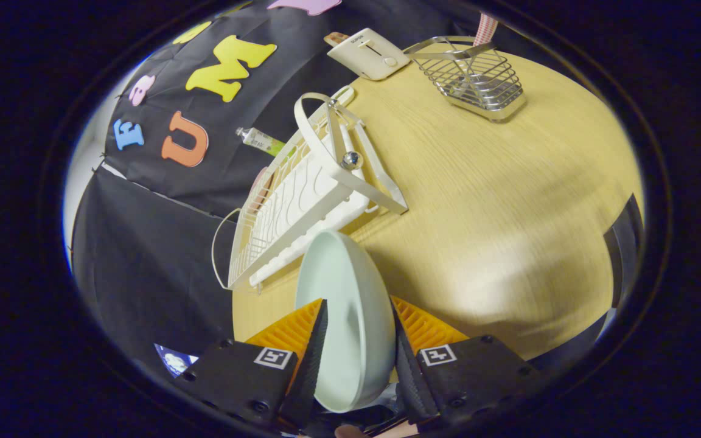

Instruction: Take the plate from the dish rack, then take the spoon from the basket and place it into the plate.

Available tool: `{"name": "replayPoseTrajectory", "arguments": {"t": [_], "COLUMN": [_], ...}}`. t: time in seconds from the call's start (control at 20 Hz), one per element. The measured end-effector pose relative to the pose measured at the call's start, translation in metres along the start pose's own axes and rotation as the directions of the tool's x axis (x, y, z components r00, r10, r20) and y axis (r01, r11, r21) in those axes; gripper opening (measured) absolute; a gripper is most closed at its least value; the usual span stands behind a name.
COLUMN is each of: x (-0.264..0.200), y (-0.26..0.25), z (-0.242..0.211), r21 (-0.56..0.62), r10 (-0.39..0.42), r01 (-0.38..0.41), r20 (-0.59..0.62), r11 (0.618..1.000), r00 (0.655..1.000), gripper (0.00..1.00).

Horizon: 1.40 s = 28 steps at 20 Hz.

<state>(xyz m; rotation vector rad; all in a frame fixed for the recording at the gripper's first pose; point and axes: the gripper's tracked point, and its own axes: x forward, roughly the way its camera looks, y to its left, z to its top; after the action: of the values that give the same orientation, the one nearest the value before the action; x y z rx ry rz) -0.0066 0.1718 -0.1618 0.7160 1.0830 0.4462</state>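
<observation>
My gripper (355, 340) pinches the pale plate (350, 304) clear of the dish rack (302, 201); next I should set it flat on the table (496, 201).

Pale mint plate (344, 316), white dish rack (302, 201), silver wire basket (478, 76), light wood-grain table (509, 213).
</observation>
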Motion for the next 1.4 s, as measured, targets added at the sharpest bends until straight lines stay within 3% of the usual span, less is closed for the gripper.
{"name": "replayPoseTrajectory", "arguments": {"t": [0.3,0.55,0.7,0.85,0.95,1.05,1.4], "x": [-0.012,-0.058,-0.096,-0.142,-0.17,-0.188,-0.175], "y": [-0.003,-0.014,-0.024,-0.041,-0.058,-0.071,-0.116], "z": [0.018,0.044,0.066,0.091,0.108,0.124,0.185], "r21": [-0.08,-0.246,-0.347,-0.393,-0.394,-0.38,-0.404], "r10": [-0.005,-0.047,-0.063,-0.073,-0.078,-0.062,-0.01], "r01": [0.012,0.123,0.239,0.377,0.47,0.512,0.559], "r20": [0.093,0.295,0.45,0.606,0.696,0.754,0.805], "r11": [0.997,0.961,0.907,0.839,0.79,0.77,0.724], "r00": [0.996,0.954,0.891,0.792,0.713,0.654,0.594], "gripper": [0.72,0.76,0.9,0.92,1.0,1.0,1.0]}}
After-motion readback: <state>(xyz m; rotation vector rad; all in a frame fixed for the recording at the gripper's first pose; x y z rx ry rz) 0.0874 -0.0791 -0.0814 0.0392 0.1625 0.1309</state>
